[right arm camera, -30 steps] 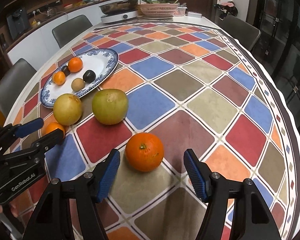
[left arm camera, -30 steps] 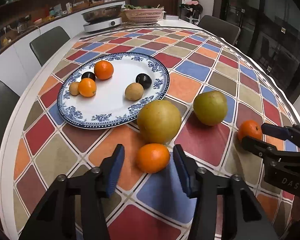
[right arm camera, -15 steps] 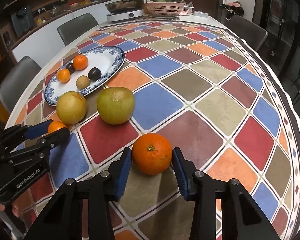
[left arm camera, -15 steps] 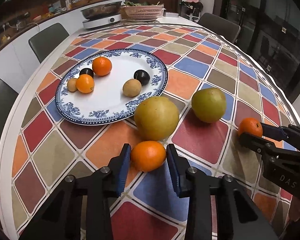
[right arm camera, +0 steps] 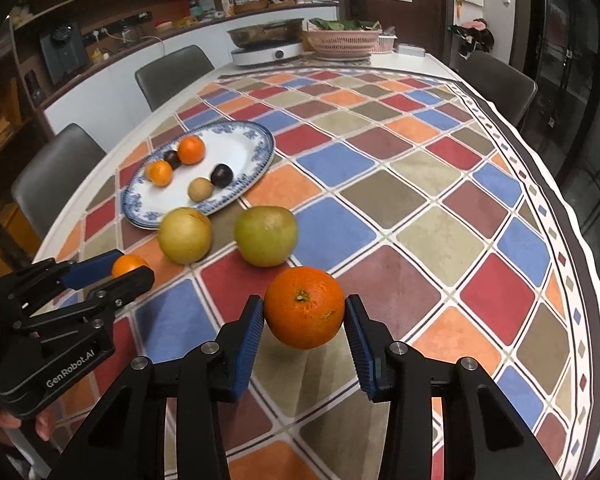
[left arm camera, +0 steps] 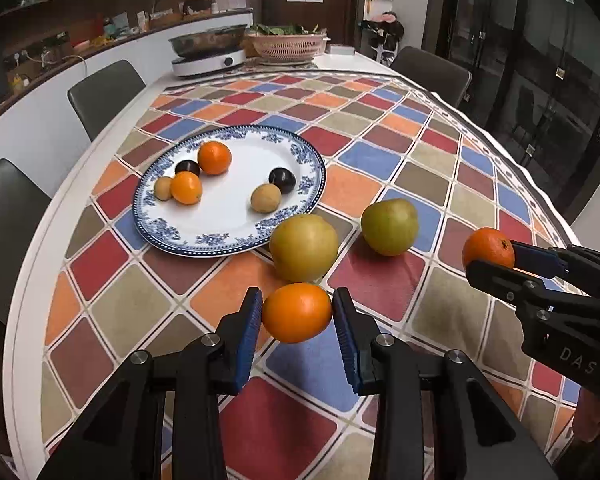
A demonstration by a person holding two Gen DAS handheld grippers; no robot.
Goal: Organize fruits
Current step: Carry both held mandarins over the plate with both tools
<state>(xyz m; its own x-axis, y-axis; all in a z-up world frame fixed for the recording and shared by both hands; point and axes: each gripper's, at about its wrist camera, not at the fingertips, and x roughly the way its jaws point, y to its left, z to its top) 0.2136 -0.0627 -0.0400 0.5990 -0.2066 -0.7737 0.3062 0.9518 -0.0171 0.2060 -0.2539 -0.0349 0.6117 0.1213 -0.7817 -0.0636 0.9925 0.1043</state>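
Each claw grips one orange off the surface, near the plate, probably to carry it there: left claw its orange, right claw its orange.

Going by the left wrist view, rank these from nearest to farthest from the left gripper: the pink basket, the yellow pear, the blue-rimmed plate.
From the left gripper:
1. Yellow pear, on the cloth just beyond the orange held in the fingers.
2. Blue-rimmed plate, farther on and to the left, holding small fruits.
3. Pink basket, at the far end of the table.
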